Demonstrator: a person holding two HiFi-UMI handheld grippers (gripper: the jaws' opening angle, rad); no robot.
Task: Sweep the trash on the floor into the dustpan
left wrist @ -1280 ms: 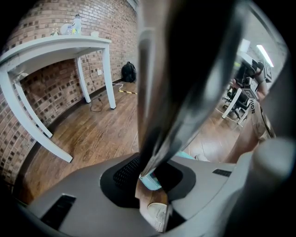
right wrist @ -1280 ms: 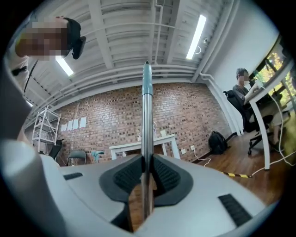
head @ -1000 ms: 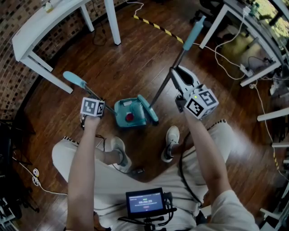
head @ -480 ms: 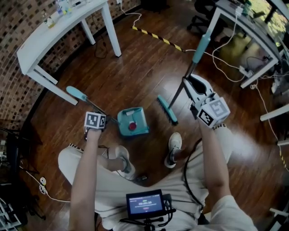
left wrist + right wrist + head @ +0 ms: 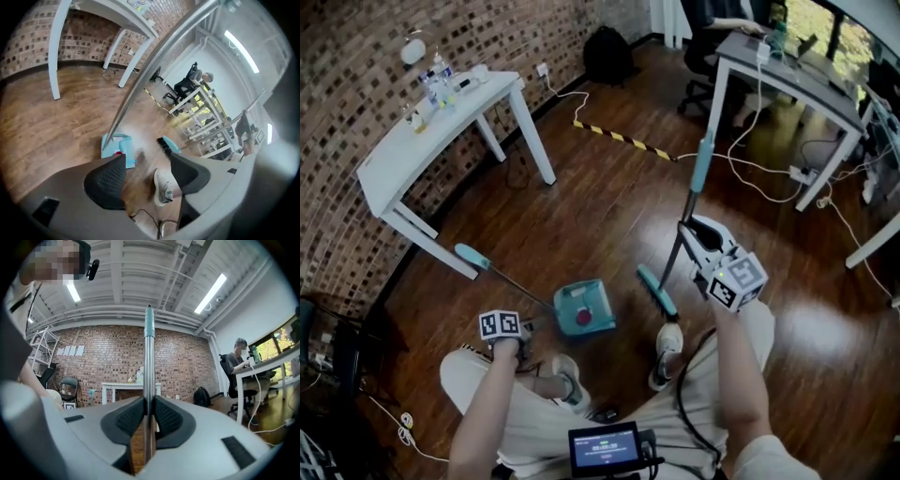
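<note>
Looking along my left gripper, I find its fingers have just been opening, wide apart on nothing. The dustpan, trash inside, sits on the floor ahead, its handle slanting past them. My right gripper clamps the broom.

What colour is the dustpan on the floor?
The dustpan is teal, with red trash inside it; clearest in the head view.

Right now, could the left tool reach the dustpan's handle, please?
Probably yes. The left tool has jaws that have just been opening, wide now with nothing between them. The dustpan handle slants close above it, unobstructed. The broom is off to the side, gripped by the right tool.
</note>
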